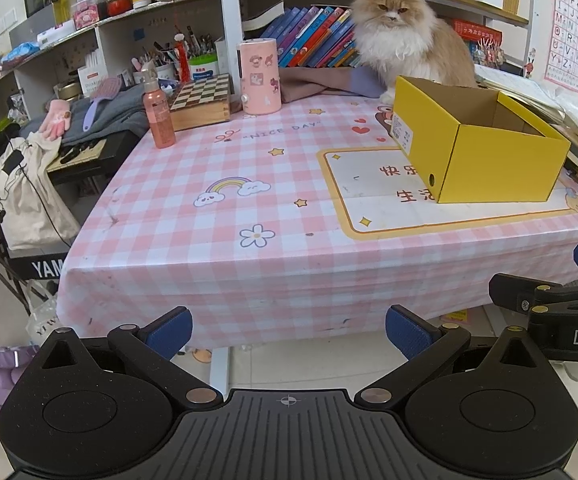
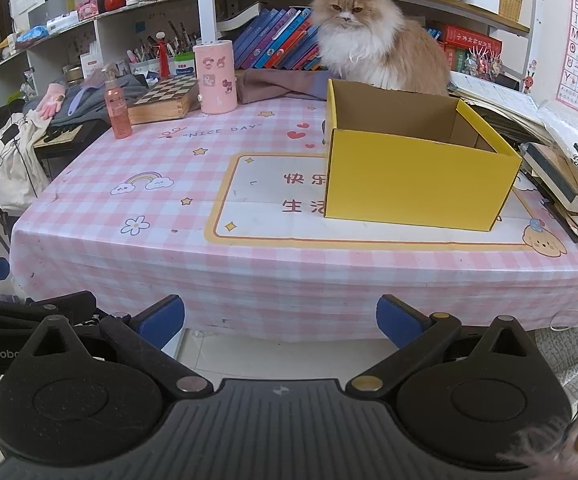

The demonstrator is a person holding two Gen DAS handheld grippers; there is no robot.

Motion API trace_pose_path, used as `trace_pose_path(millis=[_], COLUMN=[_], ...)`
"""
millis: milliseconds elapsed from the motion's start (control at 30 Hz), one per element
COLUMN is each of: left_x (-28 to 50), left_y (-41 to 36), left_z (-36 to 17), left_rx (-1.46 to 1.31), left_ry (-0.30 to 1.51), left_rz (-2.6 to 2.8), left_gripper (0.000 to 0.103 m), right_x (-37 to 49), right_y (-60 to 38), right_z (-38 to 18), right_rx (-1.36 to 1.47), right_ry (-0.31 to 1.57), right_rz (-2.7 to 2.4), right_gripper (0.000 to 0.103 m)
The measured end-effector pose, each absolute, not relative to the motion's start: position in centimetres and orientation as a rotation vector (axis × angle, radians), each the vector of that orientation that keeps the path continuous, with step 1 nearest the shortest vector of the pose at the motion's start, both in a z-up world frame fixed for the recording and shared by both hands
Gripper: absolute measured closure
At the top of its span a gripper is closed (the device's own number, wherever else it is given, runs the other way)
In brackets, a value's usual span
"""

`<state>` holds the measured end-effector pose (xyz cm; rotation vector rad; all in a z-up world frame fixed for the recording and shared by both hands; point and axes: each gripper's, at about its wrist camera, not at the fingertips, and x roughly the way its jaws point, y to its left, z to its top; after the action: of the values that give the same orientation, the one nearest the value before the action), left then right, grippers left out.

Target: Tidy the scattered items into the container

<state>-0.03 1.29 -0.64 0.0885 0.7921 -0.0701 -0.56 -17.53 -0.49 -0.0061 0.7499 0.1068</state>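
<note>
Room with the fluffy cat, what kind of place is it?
Probably a child's study room at home. A cat sits by rows of books, an alphabet poster hangs on the wall, and the table wears a pink cartoon cloth.

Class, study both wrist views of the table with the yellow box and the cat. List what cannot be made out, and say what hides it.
1. Floor of the yellow box: both views, hidden by its own walls.
2. Lower body of the cat: both views, behind the box.
3. Printed characters on the tablecloth: both views, partly covered by the box.
4. Blurred furry object: right wrist view, cut off at the corner.
5. Box label: left wrist view, too small to read.
</note>
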Motion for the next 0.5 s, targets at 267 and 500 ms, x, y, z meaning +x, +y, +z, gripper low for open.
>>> trace_pose_path(millis=[267, 500], left_x=[0.39, 0.50], left_y=[1.62, 1.68], left_z=[-0.92, -0.98], left_rx=[0.080, 0.078], left_ry=[0.801, 0.804], left_rz=[-0.071, -0.071], left_gripper=[0.000, 0.000], right_x=[-0.39, -0.23], right_y=[-17.35, -17.21], right_z=[-0.56, -0.68], right_rx=[-0.007, -0.008], right_ry=[0.752, 0.754], right_rz=[0.107, 0.107], right_gripper=[0.000, 0.000])
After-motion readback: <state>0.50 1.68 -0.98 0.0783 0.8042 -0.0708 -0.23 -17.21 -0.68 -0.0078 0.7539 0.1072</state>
